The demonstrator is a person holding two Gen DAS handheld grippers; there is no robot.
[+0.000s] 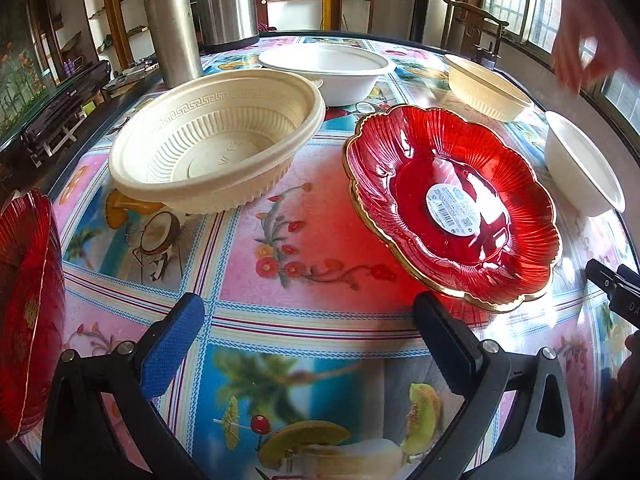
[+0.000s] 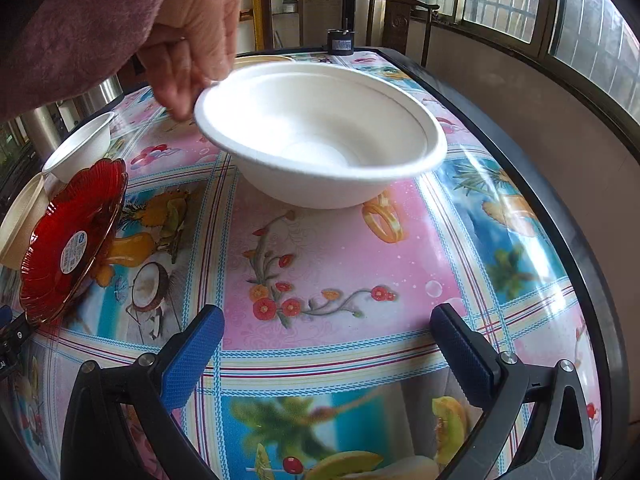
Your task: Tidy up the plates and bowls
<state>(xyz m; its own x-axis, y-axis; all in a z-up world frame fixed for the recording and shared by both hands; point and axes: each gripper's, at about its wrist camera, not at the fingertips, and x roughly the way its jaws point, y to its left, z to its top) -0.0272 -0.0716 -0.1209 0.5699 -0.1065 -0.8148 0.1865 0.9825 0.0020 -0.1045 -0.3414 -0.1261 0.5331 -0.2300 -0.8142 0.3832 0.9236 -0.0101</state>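
Note:
My left gripper point(image 1: 310, 320) is open over bare tablecloth, with nothing between its fingers. Ahead of it to the left sits a ribbed cream bowl point(image 1: 216, 140); to the right lies a red gold-rimmed plate point(image 1: 452, 200) with a sticker. A second red plate point(image 1: 28, 300) shows at the left edge. My right gripper point(image 2: 326, 320) is also open and holds nothing. A white bowl point(image 2: 320, 136) stands in front of it, and a person's hand point(image 2: 192, 40) is at its left rim. The red plate point(image 2: 72, 240) lies to the left.
Further back stand a wide white bowl point(image 1: 324, 68) and another cream bowl point(image 1: 484, 88). Two steel flasks point(image 1: 172, 24) stand at the far left of the table point(image 1: 304, 220). A wooden chair point(image 2: 400, 16) and windows lie beyond the table's dark edge point(image 2: 576, 240).

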